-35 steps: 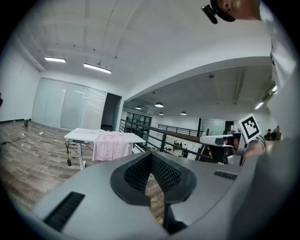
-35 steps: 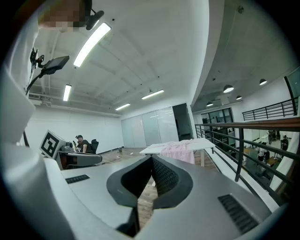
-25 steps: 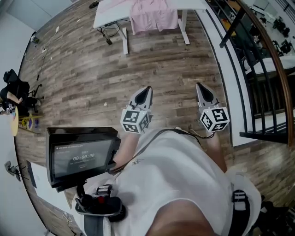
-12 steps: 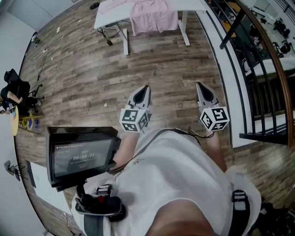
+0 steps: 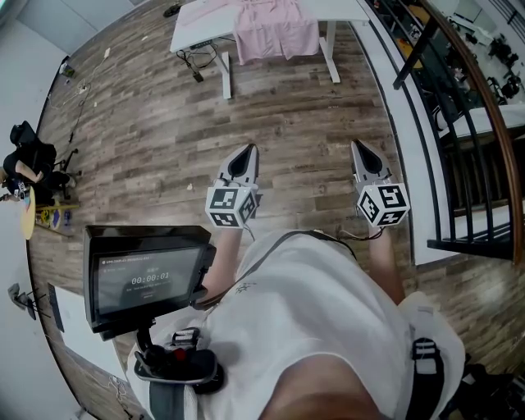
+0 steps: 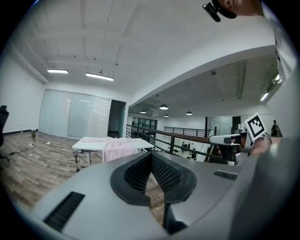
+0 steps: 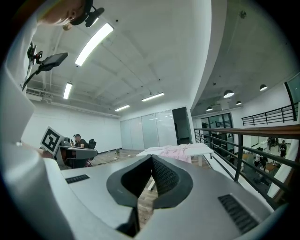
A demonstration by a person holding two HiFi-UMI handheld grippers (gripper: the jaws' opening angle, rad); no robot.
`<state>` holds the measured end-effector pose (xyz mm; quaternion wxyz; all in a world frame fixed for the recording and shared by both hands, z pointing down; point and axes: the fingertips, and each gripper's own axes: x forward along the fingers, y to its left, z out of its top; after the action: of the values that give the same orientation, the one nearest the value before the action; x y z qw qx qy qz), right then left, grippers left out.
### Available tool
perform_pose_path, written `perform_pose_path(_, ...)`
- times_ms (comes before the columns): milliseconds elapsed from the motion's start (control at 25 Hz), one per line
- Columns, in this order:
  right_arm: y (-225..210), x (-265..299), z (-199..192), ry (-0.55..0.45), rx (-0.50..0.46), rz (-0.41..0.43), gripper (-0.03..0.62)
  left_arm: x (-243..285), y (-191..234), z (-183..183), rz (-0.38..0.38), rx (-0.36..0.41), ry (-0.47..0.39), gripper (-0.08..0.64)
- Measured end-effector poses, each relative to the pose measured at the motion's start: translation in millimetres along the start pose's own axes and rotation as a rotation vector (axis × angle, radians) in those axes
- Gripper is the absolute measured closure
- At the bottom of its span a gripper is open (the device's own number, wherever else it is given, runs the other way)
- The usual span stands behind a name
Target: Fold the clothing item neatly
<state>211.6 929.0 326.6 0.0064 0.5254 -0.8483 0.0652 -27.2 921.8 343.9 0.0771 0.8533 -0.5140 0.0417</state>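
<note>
Wood floor (image 5: 148,139) separates both closed, empty grippers from the pink garment (image 5: 275,33) draped over the white table (image 5: 340,10) straight ahead, well apart; left gripper (image 5: 244,153) lines up closer than right gripper (image 5: 359,149).

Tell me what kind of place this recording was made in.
Probably a large open-plan office or lab on an upper level. It has a wood-plank floor, a white table with a pink garment draped over it, and a black railing that seems to overlook a lower floor.
</note>
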Motion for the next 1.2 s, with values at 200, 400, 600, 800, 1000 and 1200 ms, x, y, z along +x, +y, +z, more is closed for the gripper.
perform_pose_path(200,-5.6,0.4,4.7,-0.009,-0.011,-0.016,0.591,-1.0,10.7,6.4,0.016,-0.002,-0.012,0.557)
perform_pose_path(400,-13.0,2.1,7.9,-0.015,-0.014,-0.032,0.591,0.3,18.2,9.9,0.034,-0.027,-0.027,0.557)
perform_pose_path(600,-10.9,6.9,11.9,-0.015,-0.028,-0.023,0.591,3.4,17.1,14.5,0.038,-0.033,-0.038,0.557)
perform_pose_path(800,-10.2,7.2,15.1,-0.009,-0.035,-0.015,0.591,3.7,13.8,17.2,0.04,-0.029,-0.036,0.557)
perform_pose_path(1000,-13.5,6.4,19.1,-0.002,-0.034,-0.01,0.591,4.5,11.6,20.2,0.045,-0.031,-0.033,0.557)
perform_pose_path(1200,-16.1,8.5,26.6,0.003,-0.034,0.001,0.591,7.5,7.9,26.3,0.052,-0.034,-0.031,0.557)
